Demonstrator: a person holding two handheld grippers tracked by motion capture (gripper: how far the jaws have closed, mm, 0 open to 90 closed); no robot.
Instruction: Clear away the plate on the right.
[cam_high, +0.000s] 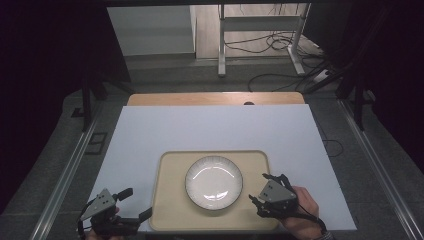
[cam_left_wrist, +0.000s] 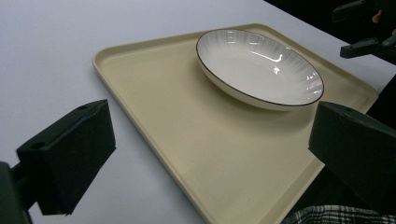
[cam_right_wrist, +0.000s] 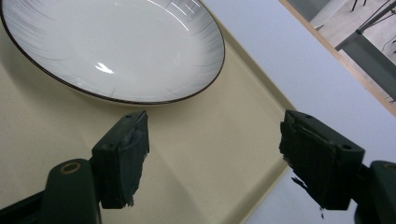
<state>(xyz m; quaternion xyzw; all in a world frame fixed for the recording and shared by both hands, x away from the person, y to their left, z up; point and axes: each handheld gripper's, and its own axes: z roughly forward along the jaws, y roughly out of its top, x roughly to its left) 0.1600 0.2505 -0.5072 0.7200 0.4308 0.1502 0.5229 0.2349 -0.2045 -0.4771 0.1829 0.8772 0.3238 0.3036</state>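
White plate (cam_high: 214, 181) sits on the beige tray (cam_high: 167, 210); left gripper (cam_high: 134, 206) hovers at the tray's near-left corner, jaws wide. Right gripper (cam_high: 259, 189) hangs just right of the plate, jaws spread, holding nothing.

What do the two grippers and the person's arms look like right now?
Both the left gripper and the right gripper are black two-jaw tools topped with grey three-cornered plates. The right gripper's pads look frayed. A wristband sits on the right arm.

- No readable text, label, brand, number or sign in any view.
- Plate (cam_high: 214, 182), centre of the high view: plain white, dark rim line, no marking.
- Tray (cam_high: 170, 200), lower centre: plain beige, no marking.
- Table (cam_high: 215, 127), middle of the frame: plain white surface, no marking.
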